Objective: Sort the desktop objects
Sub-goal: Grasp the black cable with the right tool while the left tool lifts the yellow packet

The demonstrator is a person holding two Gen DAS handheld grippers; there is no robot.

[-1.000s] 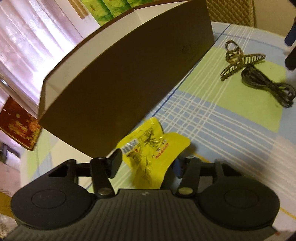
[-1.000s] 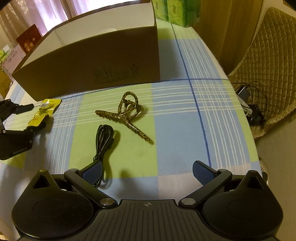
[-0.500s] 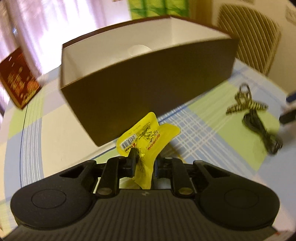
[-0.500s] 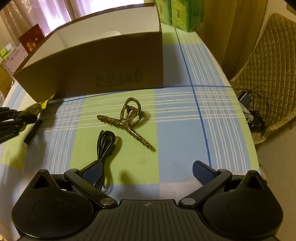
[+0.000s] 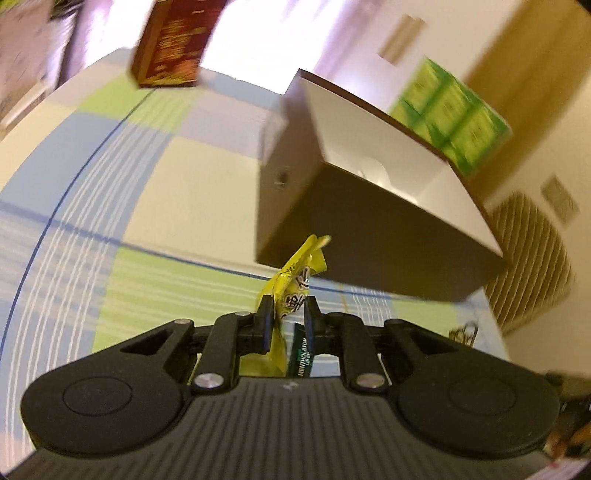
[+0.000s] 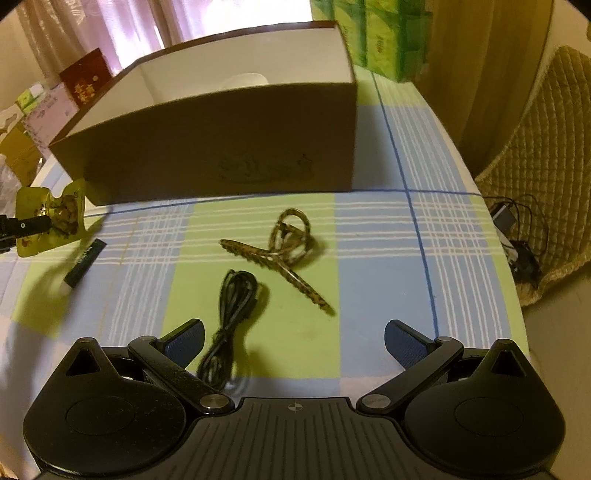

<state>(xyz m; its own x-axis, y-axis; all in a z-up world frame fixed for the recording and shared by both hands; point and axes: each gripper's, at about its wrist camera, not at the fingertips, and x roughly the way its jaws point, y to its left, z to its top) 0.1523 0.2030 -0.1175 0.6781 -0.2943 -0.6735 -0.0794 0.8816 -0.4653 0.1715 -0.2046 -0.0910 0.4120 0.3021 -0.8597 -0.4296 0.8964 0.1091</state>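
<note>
My left gripper [image 5: 289,306] is shut on a yellow sachet [image 5: 295,273], lifted off the checked tablecloth beside the brown cardboard box [image 5: 373,236]. From the right wrist view the same yellow sachet [image 6: 51,218] hangs at the far left, left of the box [image 6: 221,147]. A dark green lip-balm tube [image 6: 84,263] lies on the cloth under it. My right gripper [image 6: 293,341] is open above the cloth, with a coiled black cable [image 6: 231,314] by its left finger and a leopard-print hair claw [image 6: 280,258] ahead of it.
A white round object [image 6: 245,79] sits inside the box. Green tissue packs [image 6: 384,33] stand behind the box, a red card box [image 6: 86,81] at its left. A quilted chair [image 6: 546,155] with a charger and wires [image 6: 517,243] is off the table's right edge.
My left gripper closed on the yellow sachet, lifted it and swung left around the box's end. The lip-balm tube became visible on the cloth. The right gripper moved slightly forward.
</note>
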